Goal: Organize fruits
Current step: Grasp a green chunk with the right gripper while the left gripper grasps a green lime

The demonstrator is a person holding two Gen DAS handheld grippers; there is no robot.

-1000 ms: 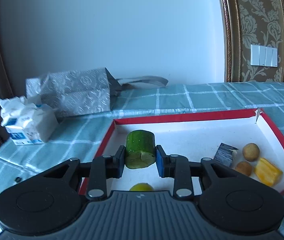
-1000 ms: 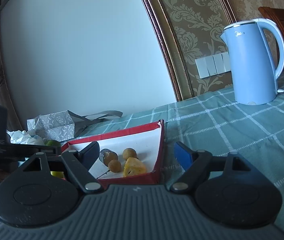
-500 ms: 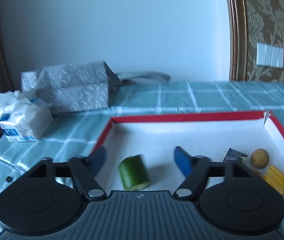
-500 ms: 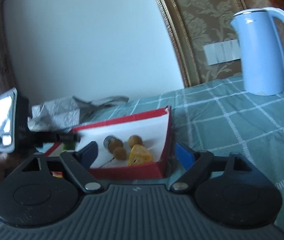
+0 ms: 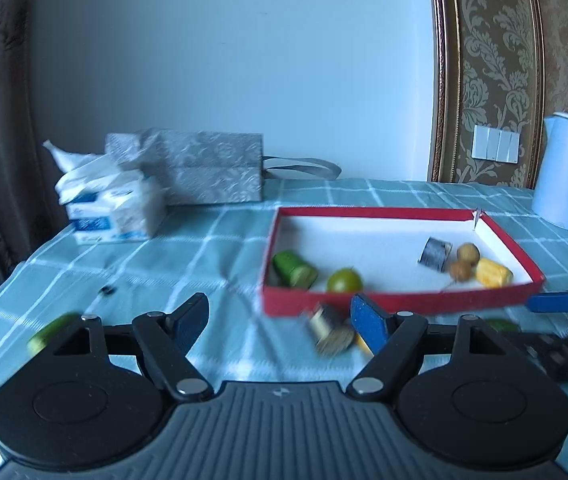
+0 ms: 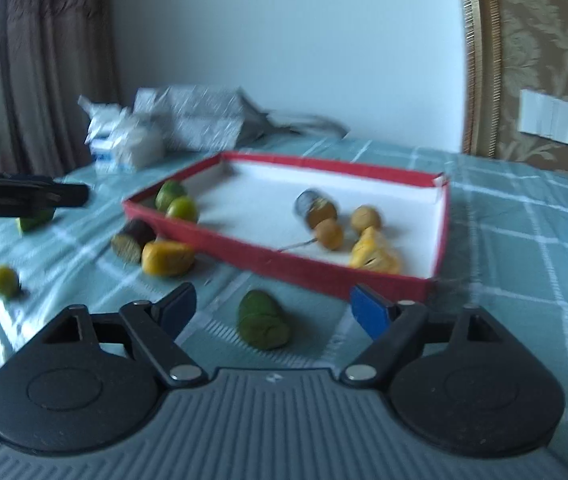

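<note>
Checked counter ahead, I should centre my wide right tool squarely over the green piece before squeezing.

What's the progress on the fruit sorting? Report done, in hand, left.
Done: the red box holds the cucumber chunk, a green citrus, two brown round fruits and yellow pieces. In hand: nothing; left gripper and right gripper are both open. Left: the green piece, orange chunk and small lime on the tablecloth.

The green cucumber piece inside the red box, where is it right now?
In the left wrist view, the cucumber piece lies in the red box's near-left corner, beside the round green fruit.
</note>
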